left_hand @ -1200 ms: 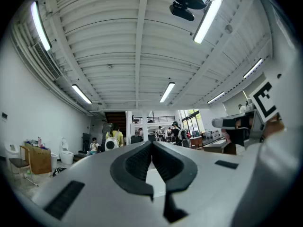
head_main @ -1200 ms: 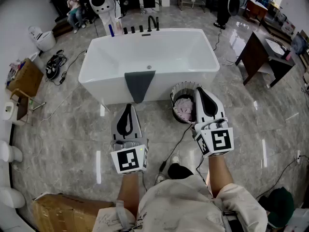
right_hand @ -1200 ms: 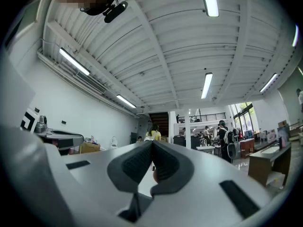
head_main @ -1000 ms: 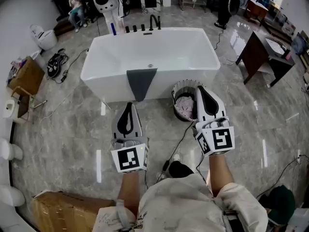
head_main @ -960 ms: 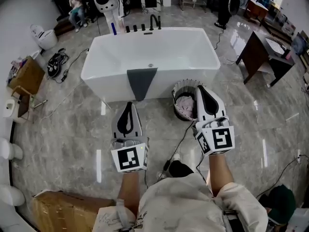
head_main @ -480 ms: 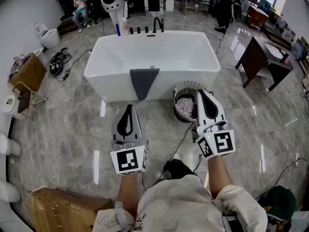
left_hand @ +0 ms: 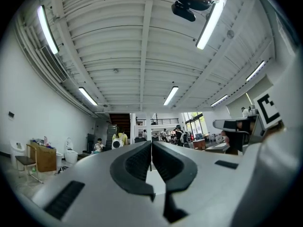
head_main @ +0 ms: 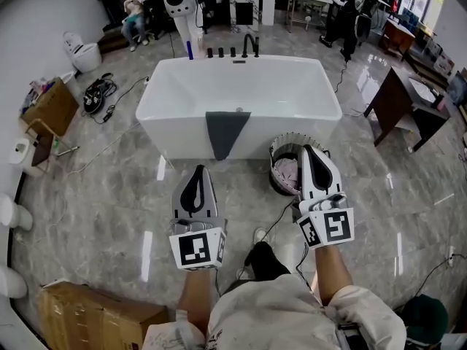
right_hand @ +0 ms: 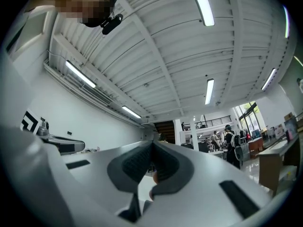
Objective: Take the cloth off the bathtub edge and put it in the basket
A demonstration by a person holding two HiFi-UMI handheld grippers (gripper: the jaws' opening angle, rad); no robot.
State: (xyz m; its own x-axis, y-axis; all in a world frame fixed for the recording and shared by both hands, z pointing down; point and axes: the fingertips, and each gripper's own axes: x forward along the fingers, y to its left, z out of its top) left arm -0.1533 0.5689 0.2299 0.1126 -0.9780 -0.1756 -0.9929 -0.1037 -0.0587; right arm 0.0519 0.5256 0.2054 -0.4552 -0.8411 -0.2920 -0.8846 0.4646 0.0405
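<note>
- Grey marble-look tiled floor [head_main: 95, 188] fills the head view.
- White rectangular bathtub [head_main: 175, 133] sits upper centre of the frame, black taps along its far rim.
- Brown cardboard box [head_main: 95, 316] is at the lower left corner.
- Round dark wire basket [head_main: 274, 152] stands on the floor just beside the tub's near right corner, right of centre, with pale pink fabric inside.
- Left gripper [head_main: 198, 169], white with black pads, is held lower centre and points at the tub. Its jaws are pressed together with nothing between them [left_hand: 151, 144].
- Right gripper [head_main: 309, 149] is right of centre, and its tip overlaps the basket in the frame. Its jaws are also closed and empty [right_hand: 152, 146].
- Dark grey cloth [head_main: 225, 130] hangs over the middle of the tub's near edge in a downward point. It is above the left gripper in frame, well apart from both grippers and not in the basket.
</note>
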